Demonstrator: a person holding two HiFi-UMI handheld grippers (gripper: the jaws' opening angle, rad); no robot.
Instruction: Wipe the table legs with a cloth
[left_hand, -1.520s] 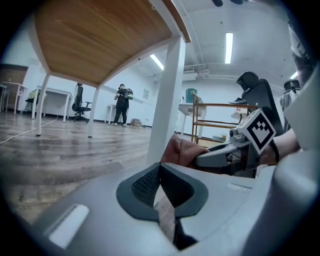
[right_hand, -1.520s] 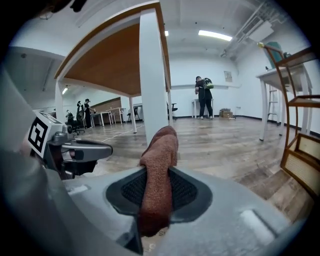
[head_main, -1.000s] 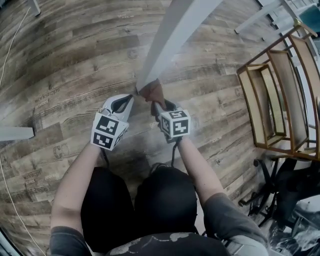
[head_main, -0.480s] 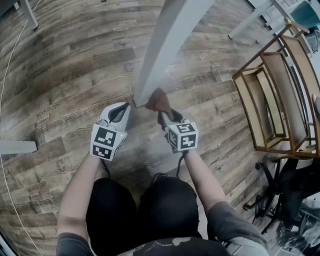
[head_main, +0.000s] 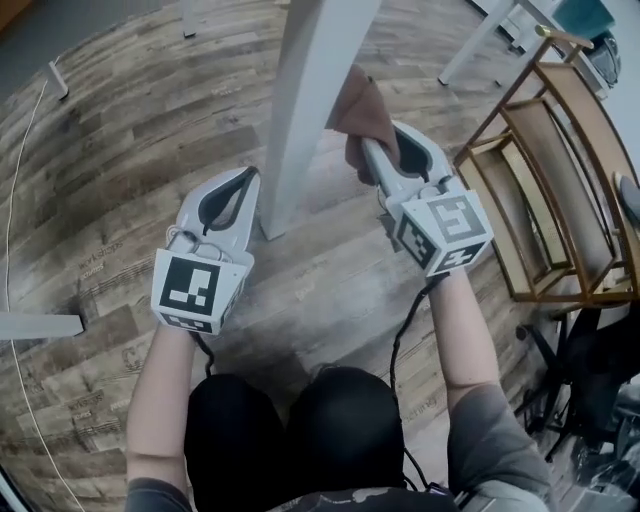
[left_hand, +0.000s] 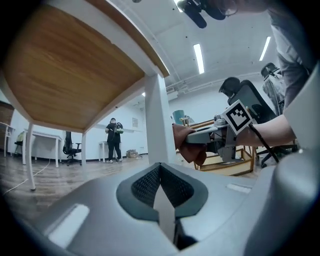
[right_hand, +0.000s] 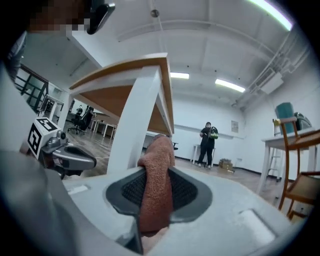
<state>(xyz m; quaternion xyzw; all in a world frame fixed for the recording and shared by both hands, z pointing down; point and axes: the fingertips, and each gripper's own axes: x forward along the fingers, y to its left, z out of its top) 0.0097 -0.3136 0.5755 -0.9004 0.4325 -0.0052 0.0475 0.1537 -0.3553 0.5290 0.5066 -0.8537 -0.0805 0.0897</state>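
Upper centre of the frame, the right gripper (head_main: 372, 150) clamps a brown cloth (head_main: 362, 105) against the white table leg (head_main: 305, 110); the left gripper (head_main: 243, 185), left of it, is closed and empty.

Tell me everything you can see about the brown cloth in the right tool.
The cloth is reddish-brown with a fuzzy, terry-like pile, and it looks soft and bunched. The right tool is shut on it, with a thick fold standing up between the pads and some cloth hanging below. Its free end lies against the right side of the white table leg, up off the floor.
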